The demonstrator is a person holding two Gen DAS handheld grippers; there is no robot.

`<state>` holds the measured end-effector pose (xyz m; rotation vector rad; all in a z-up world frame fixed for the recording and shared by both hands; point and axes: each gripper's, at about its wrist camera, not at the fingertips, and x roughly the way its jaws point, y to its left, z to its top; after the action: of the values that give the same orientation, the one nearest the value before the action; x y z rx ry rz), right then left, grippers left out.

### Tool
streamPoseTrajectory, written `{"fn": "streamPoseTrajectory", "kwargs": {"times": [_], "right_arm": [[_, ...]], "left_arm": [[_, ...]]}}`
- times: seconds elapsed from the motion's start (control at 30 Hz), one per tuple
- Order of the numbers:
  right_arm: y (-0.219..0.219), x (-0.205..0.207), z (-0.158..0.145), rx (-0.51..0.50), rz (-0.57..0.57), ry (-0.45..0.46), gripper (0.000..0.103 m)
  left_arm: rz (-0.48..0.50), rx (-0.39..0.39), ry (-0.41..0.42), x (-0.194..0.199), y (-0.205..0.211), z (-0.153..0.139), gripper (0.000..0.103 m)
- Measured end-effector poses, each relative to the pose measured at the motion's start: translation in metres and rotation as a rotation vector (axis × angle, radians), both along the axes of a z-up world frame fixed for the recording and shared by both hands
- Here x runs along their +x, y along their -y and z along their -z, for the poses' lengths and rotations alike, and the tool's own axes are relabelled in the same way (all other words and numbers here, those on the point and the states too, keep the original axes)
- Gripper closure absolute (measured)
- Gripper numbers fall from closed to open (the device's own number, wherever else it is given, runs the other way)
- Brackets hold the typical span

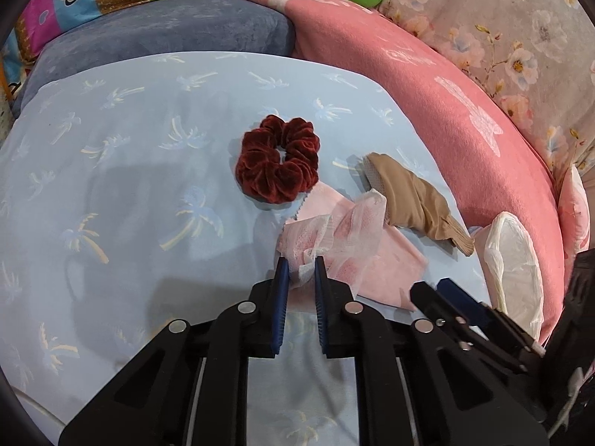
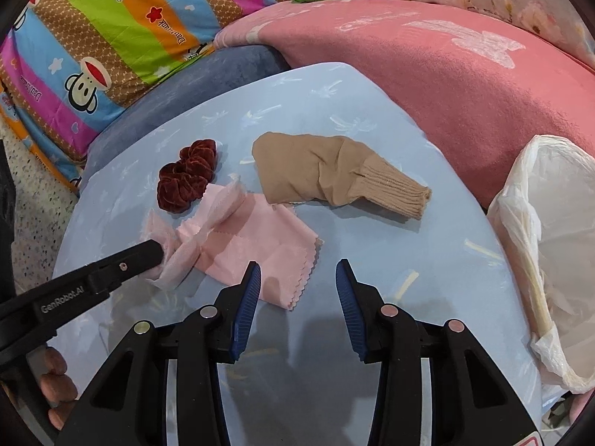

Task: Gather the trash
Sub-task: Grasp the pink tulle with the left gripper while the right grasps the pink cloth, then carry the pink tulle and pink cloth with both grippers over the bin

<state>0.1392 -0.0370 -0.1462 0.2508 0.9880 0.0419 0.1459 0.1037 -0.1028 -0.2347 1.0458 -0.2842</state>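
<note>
The left tool (image 1: pixel 302 271) pinches the crumpled white tissue (image 1: pixel 346 230) lying on the pink cloth (image 2: pixel 256 256), ready to lift it toward the white bag (image 2: pixel 550 260), while the right tool (image 2: pixel 297 278) hovers open, empty.

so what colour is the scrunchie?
Dark red velvet scrunchie, clearest in the left wrist view.

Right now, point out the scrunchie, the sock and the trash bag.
scrunchie (image 1: pixel 278 160): left wrist view, on its velvet ring.
sock (image 2: pixel 316 171): right wrist view, on its smooth foot part.
trash bag (image 2: pixel 550 230): right wrist view, on its white wall.
</note>
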Motion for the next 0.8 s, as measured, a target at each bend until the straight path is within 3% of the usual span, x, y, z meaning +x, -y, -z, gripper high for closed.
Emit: {"fn": "streamPoseTrajectory", "kwargs": {"times": [0.1,0.2,0.4,0.8], "right_arm": [[-0.007,0.002,0.007,-0.013,-0.013,-0.009,0.080],[-0.013,0.002,0.008,0.001,-0.034,-0.026,0.101],[-0.012,-0.012,-0.014,0.011,-0.027,0.029,0.101],[0.023,-0.056,-0.101,0.014,0.043,0.225,0.101]], "left_arm": [[-0.007,0.000,0.006,-0.001,-0.002,-0.002,0.089],[-0.010,0.001,0.014,-0.001,-0.002,-0.006,0.089],[-0.012,-0.009,0.033,-0.006,-0.002,-0.015,0.089],[0.035,-0.041,0.134,-0.027,0.019,-0.062,0.090]]}}
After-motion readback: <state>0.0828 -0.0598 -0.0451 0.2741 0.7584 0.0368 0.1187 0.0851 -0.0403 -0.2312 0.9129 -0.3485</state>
